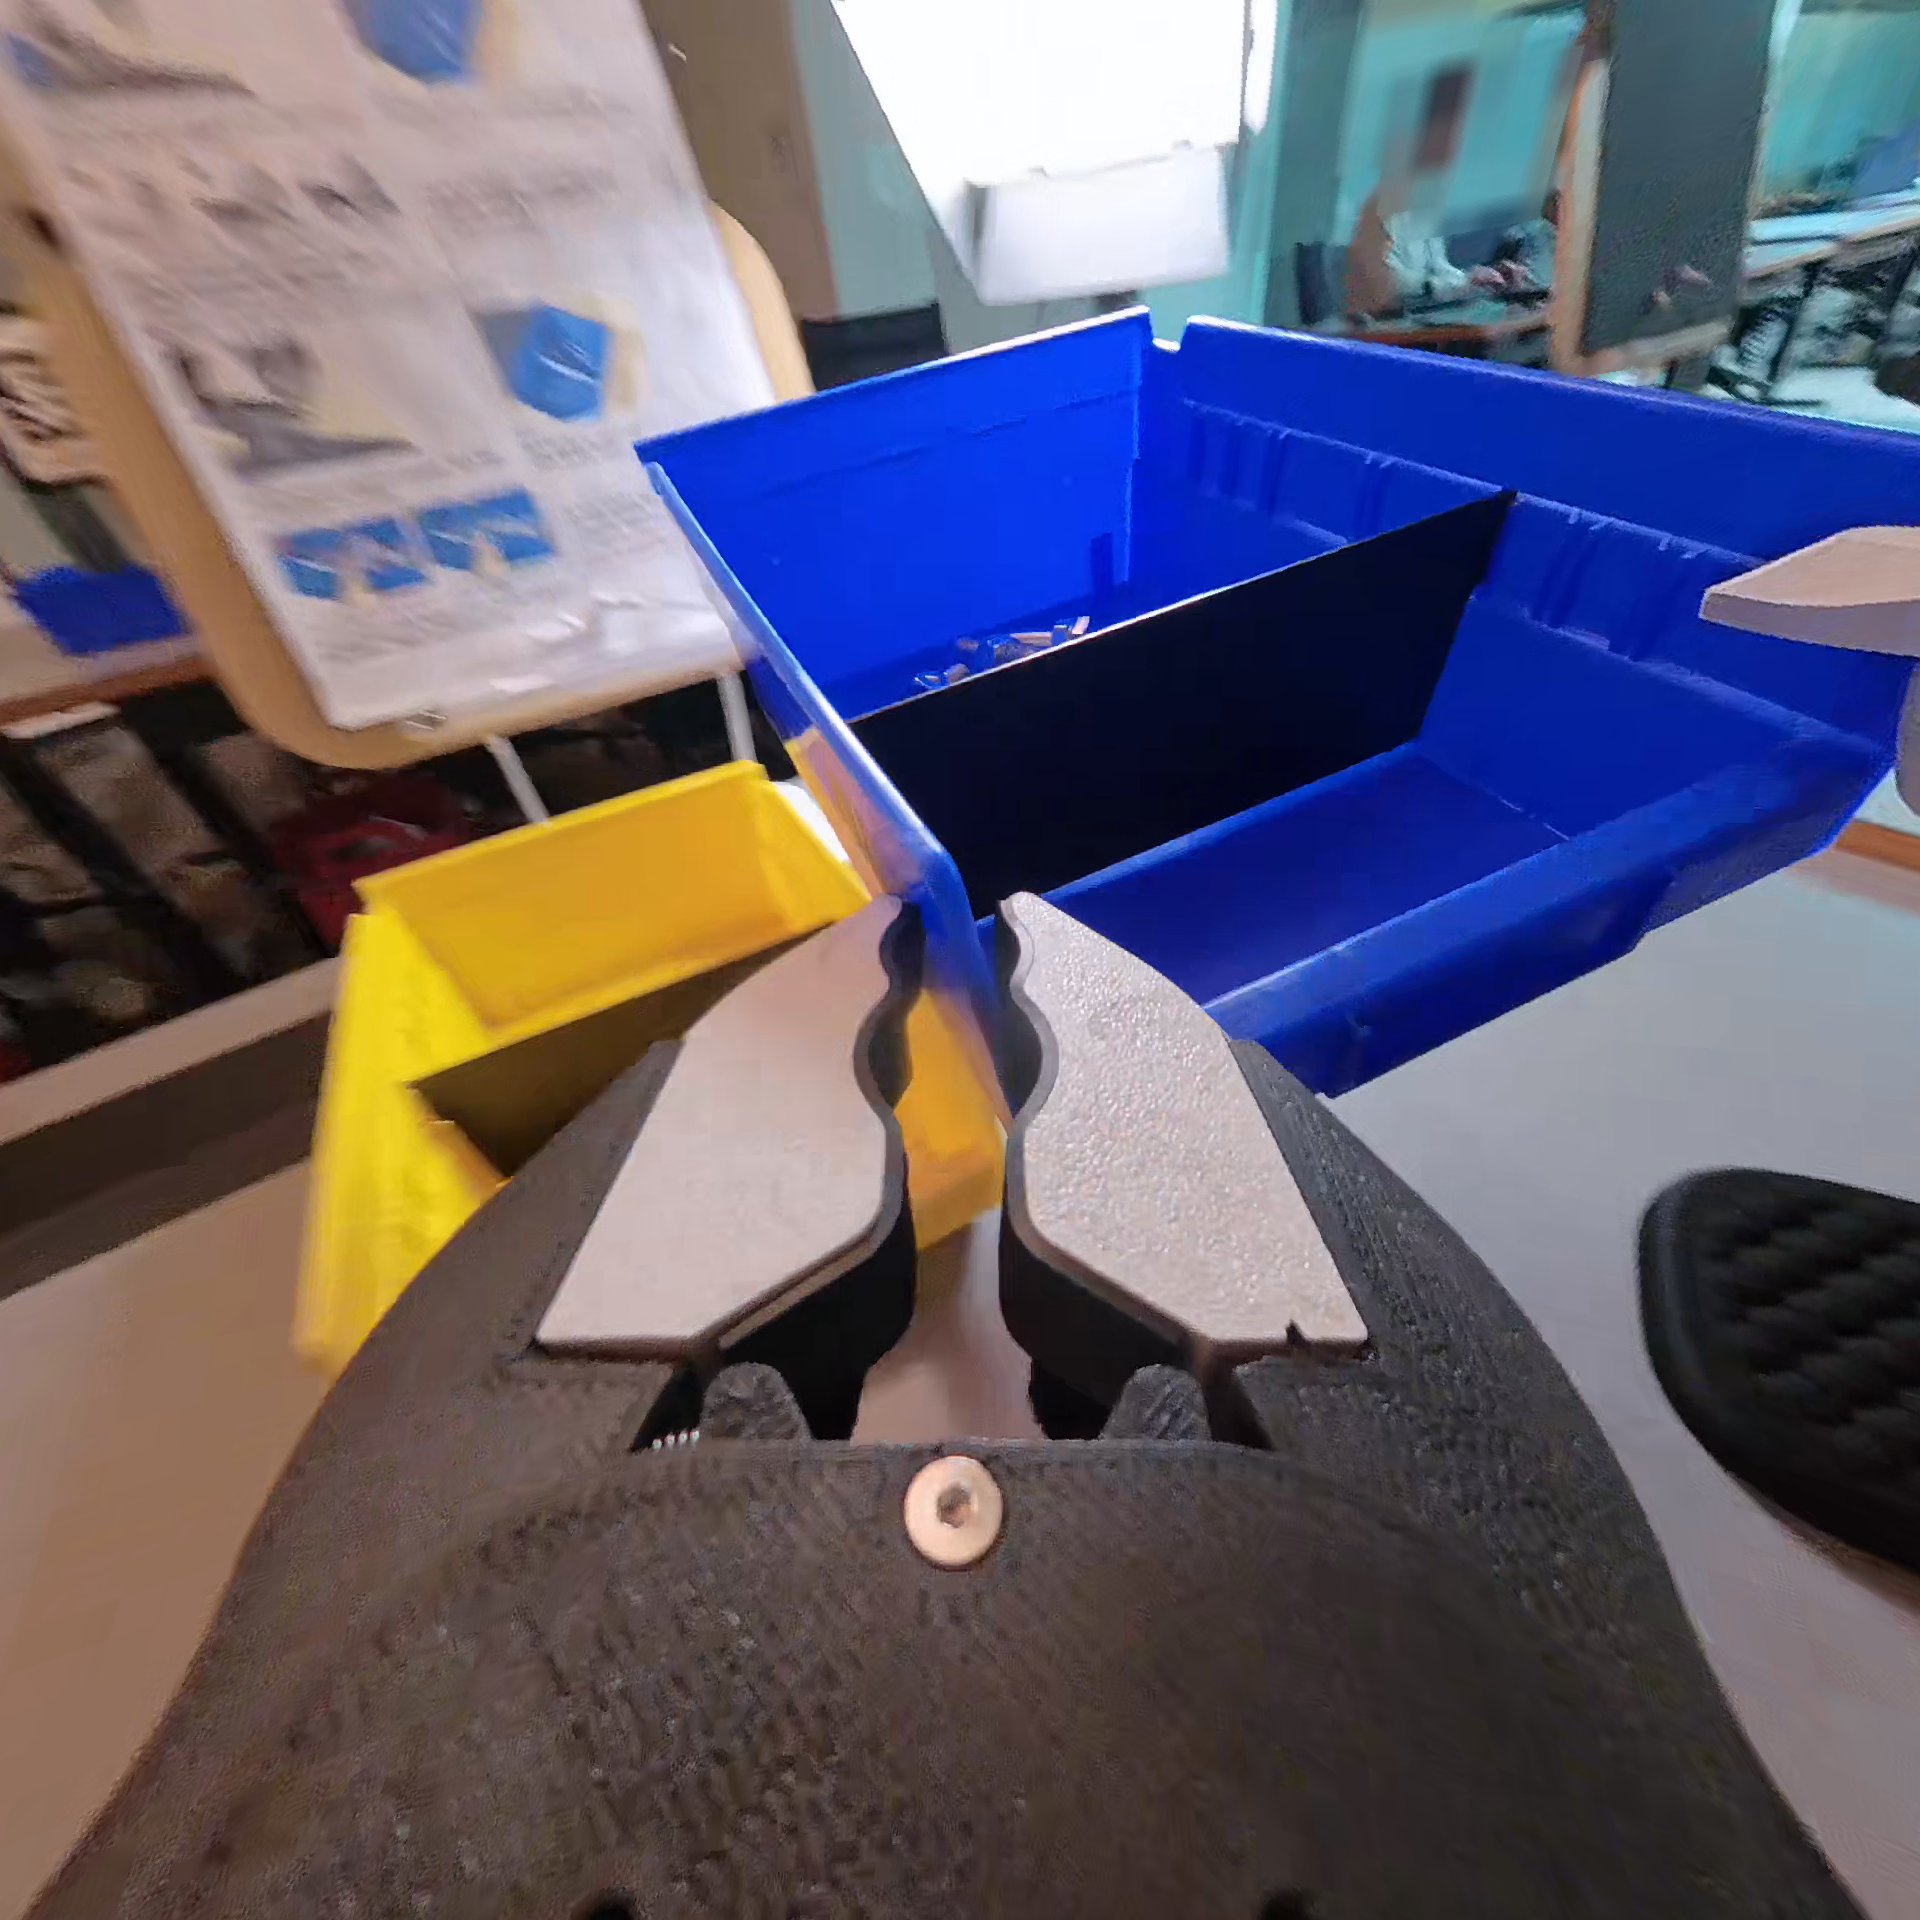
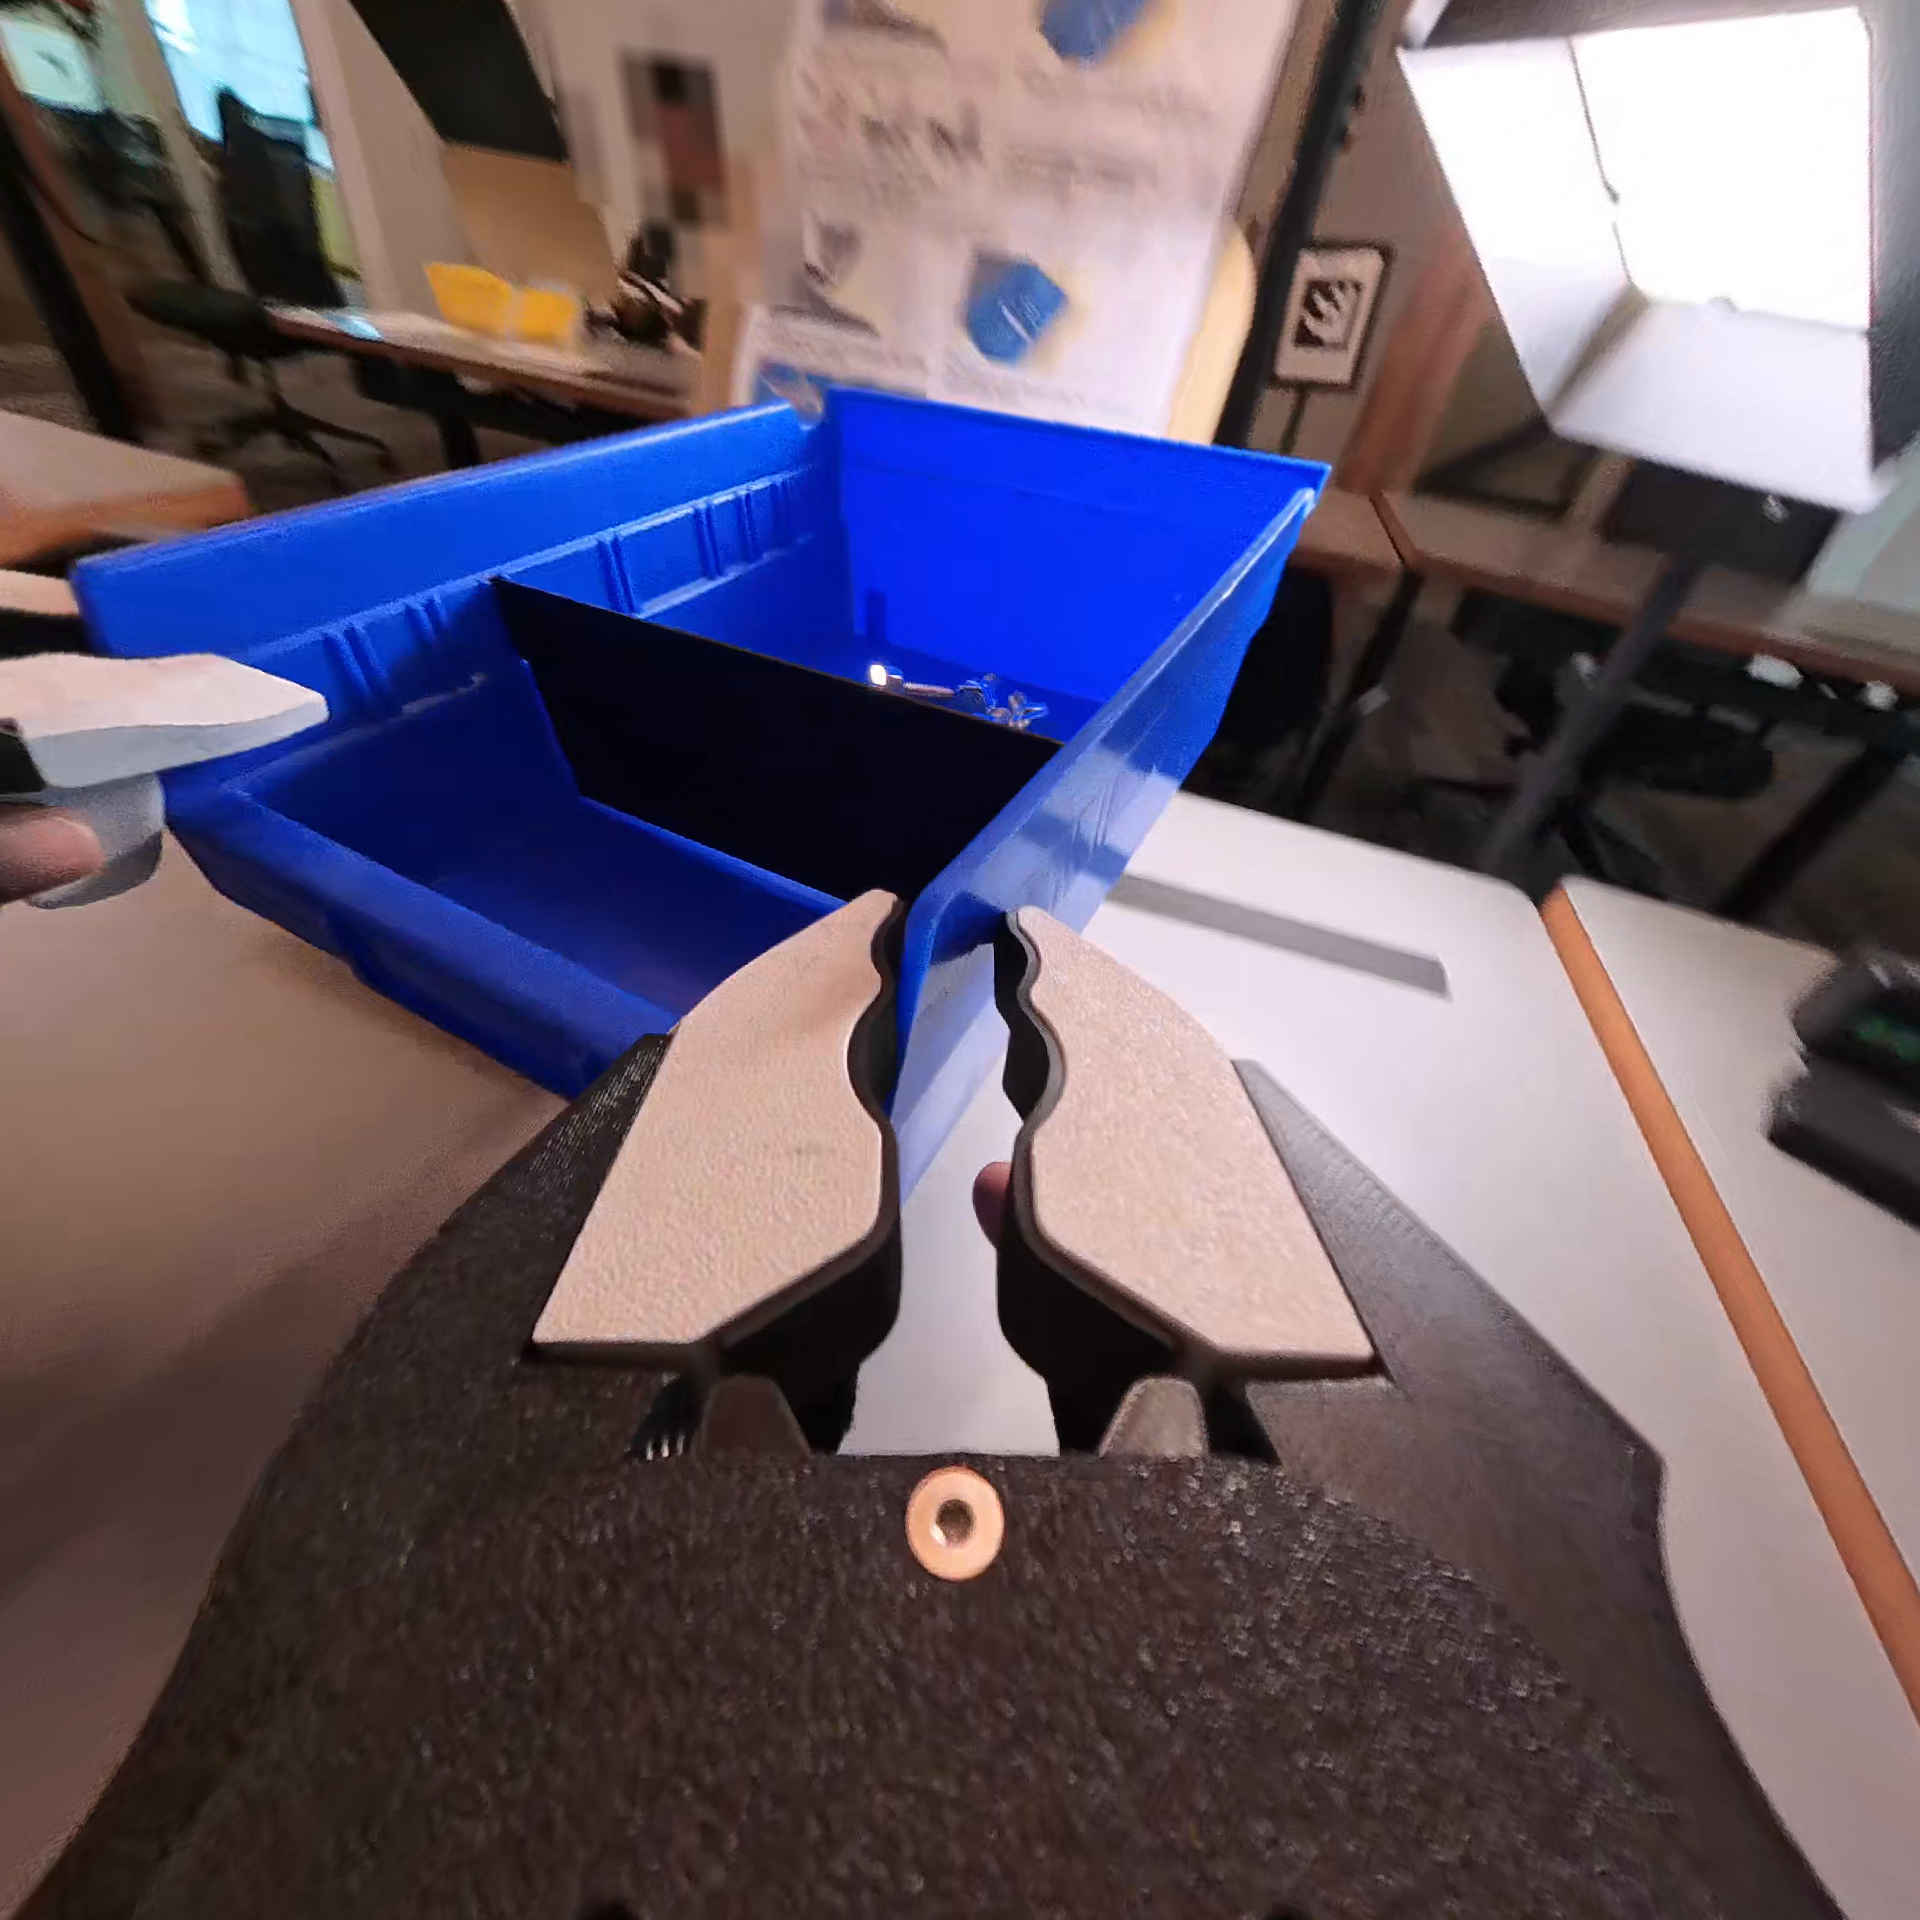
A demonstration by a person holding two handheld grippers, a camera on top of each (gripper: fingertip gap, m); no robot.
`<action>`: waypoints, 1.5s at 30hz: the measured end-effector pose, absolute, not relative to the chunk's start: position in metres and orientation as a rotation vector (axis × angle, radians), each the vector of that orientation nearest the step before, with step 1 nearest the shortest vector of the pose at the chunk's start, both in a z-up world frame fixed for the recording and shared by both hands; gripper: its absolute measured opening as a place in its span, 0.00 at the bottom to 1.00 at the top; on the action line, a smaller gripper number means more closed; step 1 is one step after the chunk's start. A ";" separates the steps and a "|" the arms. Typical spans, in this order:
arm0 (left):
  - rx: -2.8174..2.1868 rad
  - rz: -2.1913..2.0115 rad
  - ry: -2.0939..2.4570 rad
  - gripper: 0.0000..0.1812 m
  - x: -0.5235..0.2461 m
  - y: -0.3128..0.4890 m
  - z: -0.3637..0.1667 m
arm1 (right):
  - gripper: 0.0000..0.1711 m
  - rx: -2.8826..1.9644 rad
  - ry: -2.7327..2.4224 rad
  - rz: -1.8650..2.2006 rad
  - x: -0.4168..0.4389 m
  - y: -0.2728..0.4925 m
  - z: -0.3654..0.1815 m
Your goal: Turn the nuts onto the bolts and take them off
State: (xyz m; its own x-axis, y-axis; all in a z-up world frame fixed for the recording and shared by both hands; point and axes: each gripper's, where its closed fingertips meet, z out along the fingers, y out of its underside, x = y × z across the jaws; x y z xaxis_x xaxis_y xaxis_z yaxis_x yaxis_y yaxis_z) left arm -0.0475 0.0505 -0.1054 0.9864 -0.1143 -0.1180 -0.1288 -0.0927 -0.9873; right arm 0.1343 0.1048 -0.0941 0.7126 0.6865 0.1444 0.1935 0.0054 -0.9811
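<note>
Gripper left of ours is clamped on one side wall of the blue bin, and our right gripper on the opposite wall. At 12 o'clock beyond the black divider, we see small metal nuts and bolts in the bin's far compartment.

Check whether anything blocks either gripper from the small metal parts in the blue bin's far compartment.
Yes: the black divider crosses the blue bin in front of the metal parts. The left gripper and right gripper each straddle a side wall.
</note>
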 end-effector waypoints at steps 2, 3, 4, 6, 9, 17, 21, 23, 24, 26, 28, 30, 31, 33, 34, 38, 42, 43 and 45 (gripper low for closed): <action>-1.639 0.082 0.131 0.07 -0.082 0.030 -0.081 | 0.09 -1.483 -0.786 0.512 0.098 0.093 -0.068; -1.627 0.117 0.101 0.07 -0.100 0.018 -0.072 | 0.09 -1.453 -0.808 0.544 0.078 0.087 -0.058; -1.616 0.151 0.068 0.06 -0.120 0.004 -0.064 | 0.10 -1.424 -0.831 0.582 0.058 0.080 -0.050; -1.603 0.215 -0.008 0.06 -0.158 -0.024 -0.053 | 0.10 -1.378 -0.879 0.667 0.013 0.065 -0.039; -1.596 0.297 -0.122 0.06 -0.211 -0.069 -0.049 | 0.10 -1.343 -0.963 0.786 -0.053 0.041 -0.039; -1.628 0.409 -0.383 0.05 -0.324 -0.152 -0.096 | 0.11 -1.363 -1.158 1.047 -0.196 -0.017 -0.111; -1.657 0.360 -0.437 0.05 -0.353 -0.157 -0.136 | 0.11 -1.406 -1.198 1.093 -0.230 -0.025 -0.160; -1.669 0.337 -0.445 0.05 -0.361 -0.153 -0.153 | 0.12 -1.418 -1.212 1.083 -0.236 -0.026 -0.181; -1.674 0.322 -0.451 0.05 -0.364 -0.151 -0.161 | 0.12 -1.421 -1.219 1.077 -0.238 -0.026 -0.190; -1.688 0.291 -0.453 0.06 -0.368 -0.147 -0.177 | 0.13 -1.412 -1.230 1.062 -0.239 -0.024 -0.204; -1.677 0.250 -0.430 0.06 -0.367 -0.142 -0.187 | 0.13 -1.404 -1.235 1.032 -0.238 -0.020 -0.211; -1.745 0.207 -0.416 0.07 -0.366 -0.138 -0.203 | 0.14 -1.424 -1.276 1.008 -0.236 -0.016 -0.219; -1.799 0.190 -0.396 0.08 -0.365 -0.136 -0.214 | 0.14 -1.432 -1.323 1.008 -0.235 -0.016 -0.224; -1.891 0.105 -0.339 0.11 -0.357 -0.134 -0.231 | 0.17 -1.441 -1.433 1.022 -0.227 -0.016 -0.232; -1.900 0.063 -0.315 0.13 -0.353 -0.133 -0.233 | 0.19 -1.454 -1.501 1.034 -0.221 -0.017 -0.235; -1.811 0.178 -0.244 0.18 -0.356 -0.143 -0.196 | 0.22 -1.451 -1.677 0.987 -0.184 0.004 -0.223; -1.970 0.238 0.037 0.24 -0.318 -0.124 -0.191 | 0.29 -1.451 -1.837 0.583 -0.162 0.058 -0.230; -2.025 0.241 0.122 0.25 -0.306 -0.116 -0.197 | 0.30 -1.451 -1.888 0.485 -0.161 0.068 -0.238; -2.144 0.251 0.297 0.29 -0.283 -0.100 -0.217 | 0.31 -1.472 -2.003 0.342 -0.163 0.080 -0.263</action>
State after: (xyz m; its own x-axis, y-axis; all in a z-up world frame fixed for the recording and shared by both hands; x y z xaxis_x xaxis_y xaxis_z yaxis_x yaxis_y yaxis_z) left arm -0.2830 -0.0998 -0.2167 0.9500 -0.1163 -0.2898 -0.3051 -0.5424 -0.7827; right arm -0.1628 0.0797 -0.2626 -0.1844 0.9267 0.3275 0.7656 0.3444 -0.5434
